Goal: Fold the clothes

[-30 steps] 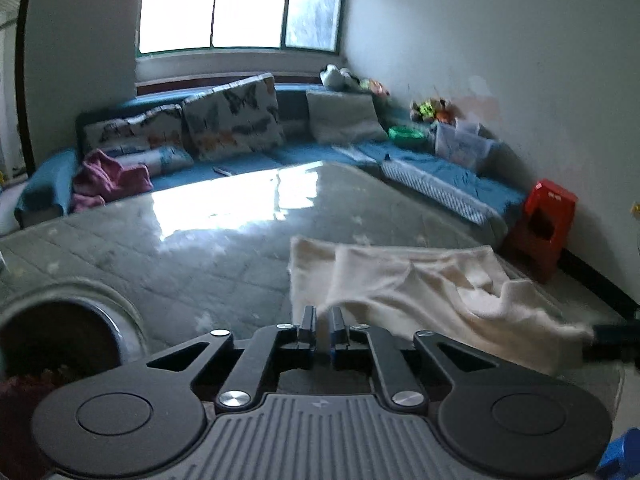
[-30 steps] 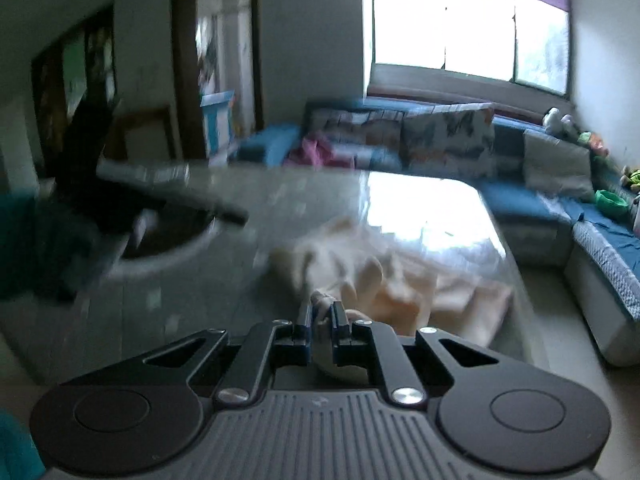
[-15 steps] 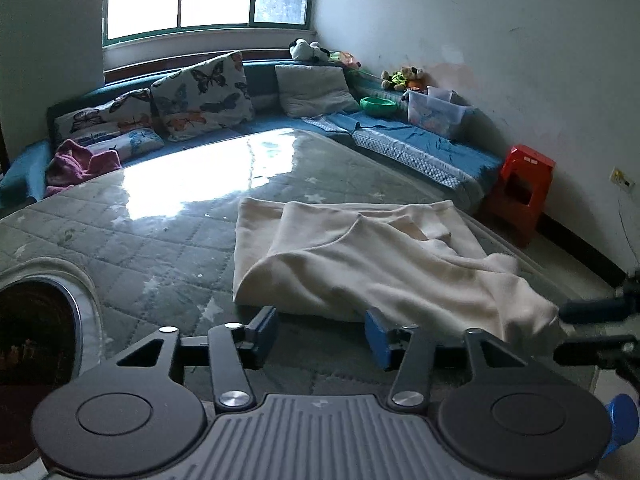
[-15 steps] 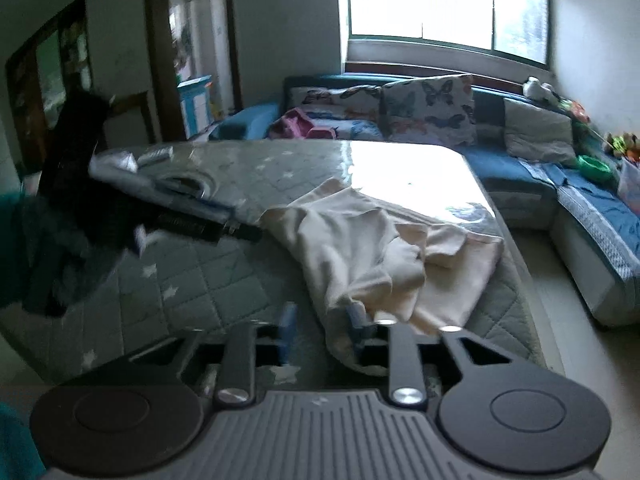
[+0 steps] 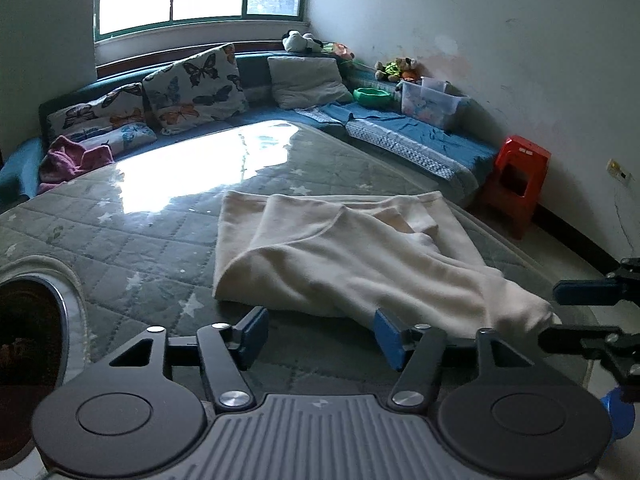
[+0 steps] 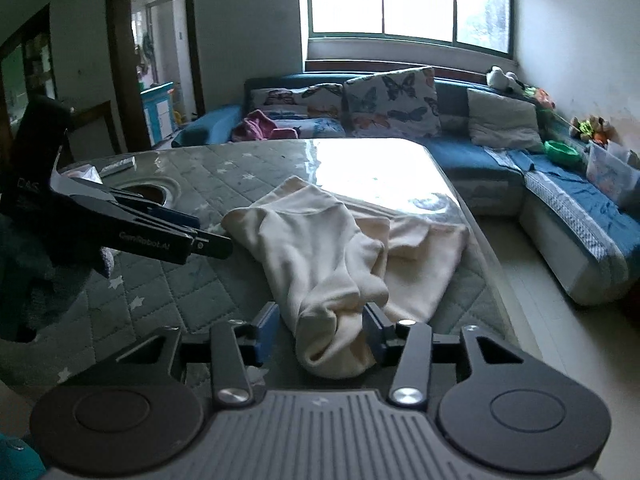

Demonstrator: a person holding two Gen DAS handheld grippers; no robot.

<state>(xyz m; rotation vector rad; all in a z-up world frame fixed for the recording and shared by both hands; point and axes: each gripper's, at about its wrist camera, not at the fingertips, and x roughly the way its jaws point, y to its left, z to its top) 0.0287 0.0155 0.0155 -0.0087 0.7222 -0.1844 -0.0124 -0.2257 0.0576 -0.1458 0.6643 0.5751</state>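
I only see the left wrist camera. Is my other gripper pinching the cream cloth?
Observer: No. The right wrist view shows the right gripper wide open, with the bunched end of the cream cloth lying loose between its fingers.
Operator: Is there other stuff on the table that I can't see?
Observer: Yes, a small pale object lies near the far left corner of the table. It is too blurry to name.
Operator: What's over on that side of the room?
Observer: An open doorway, left of the window.
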